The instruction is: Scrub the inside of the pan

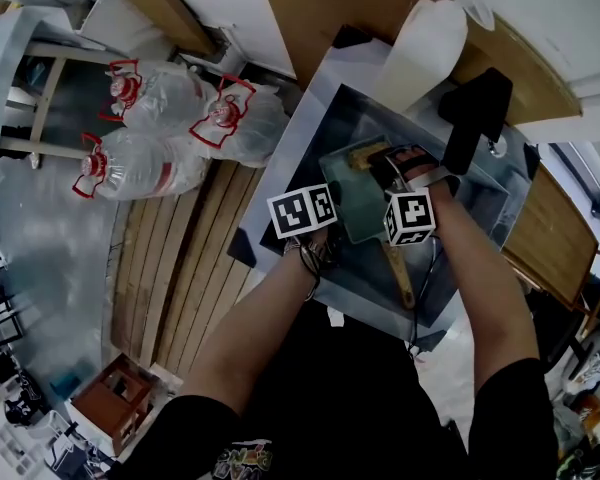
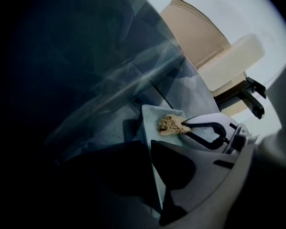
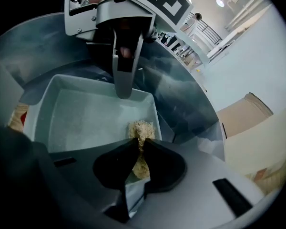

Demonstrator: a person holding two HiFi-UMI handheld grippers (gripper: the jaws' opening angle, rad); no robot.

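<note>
Right gripper view: our right gripper [image 3: 139,142] pinches the scrubber [image 3: 142,129], left gripper [image 2: 147,144] clamps the pan [image 3: 81,123]; hard scrubbing might wrench it free.

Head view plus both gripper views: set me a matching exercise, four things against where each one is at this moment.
Things:
1. pan
2. scrubber
3. water bottles
4. white container

Places:
A. on the floor, left of the sink
B. clamped in the right gripper
C. at the sink's far end
D. held by its wall in the left gripper

Pairs: 1-D; 2-B; 3-A; 4-C
</note>
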